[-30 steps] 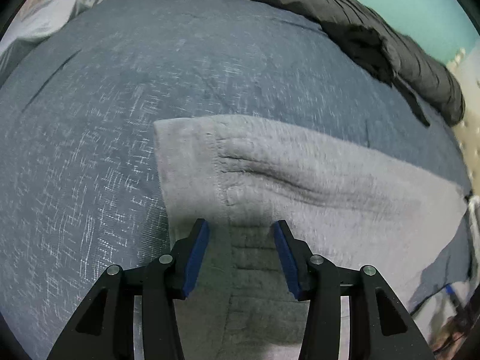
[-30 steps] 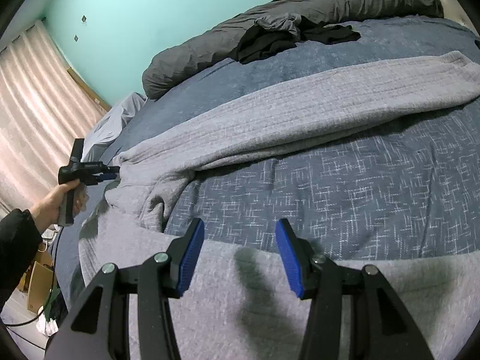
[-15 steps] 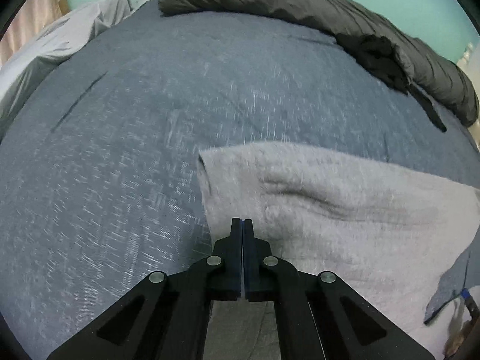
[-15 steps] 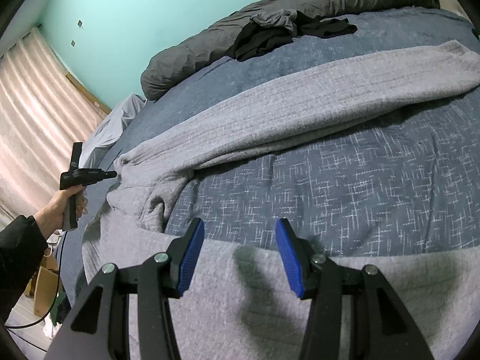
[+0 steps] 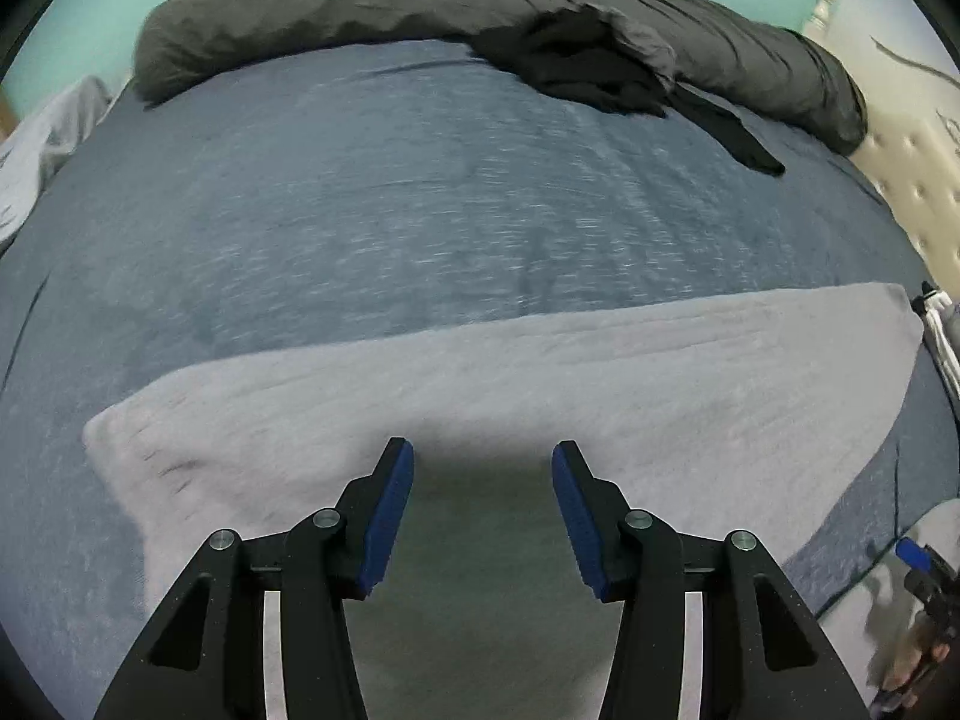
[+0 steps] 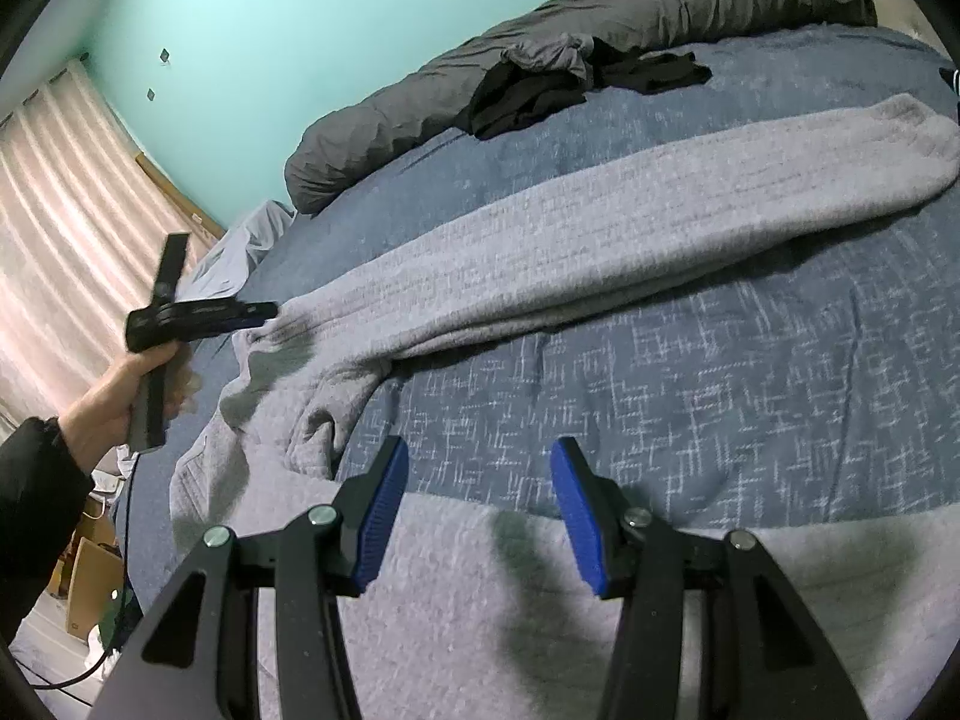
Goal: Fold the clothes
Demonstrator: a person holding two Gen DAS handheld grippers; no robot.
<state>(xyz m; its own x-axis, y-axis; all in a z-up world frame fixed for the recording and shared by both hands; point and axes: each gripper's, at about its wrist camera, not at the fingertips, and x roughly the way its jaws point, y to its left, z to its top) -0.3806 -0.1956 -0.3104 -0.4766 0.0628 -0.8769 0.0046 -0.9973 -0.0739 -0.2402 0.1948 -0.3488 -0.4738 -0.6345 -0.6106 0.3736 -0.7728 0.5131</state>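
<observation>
Crosswise on the bed (image 6: 750, 372) lies the grey sweater (image 6: 540, 252), one sleeve running long toward the headboard; the left gripper (image 5: 483, 468) hovers open-fingered over its near end, the right gripper (image 6: 480, 468) spread over another fold.

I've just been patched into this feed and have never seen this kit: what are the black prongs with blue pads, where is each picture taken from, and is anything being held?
There is no robot. A person holds a hand-held claw in each hand, and each claw carries a wide-angle camera looking out along its two blue-padded fingers. One picture looks out from the left claw, the other from the right claw. In the right claw's view you also see the person's hand gripping the left claw's handle. On the blue bedspread lies a grey sweatshirt with one long sleeve stretched out. A rolled dark grey duvet and some black clothes sit at the far edge. Both claws are open above grey fabric, holding nothing.
</observation>
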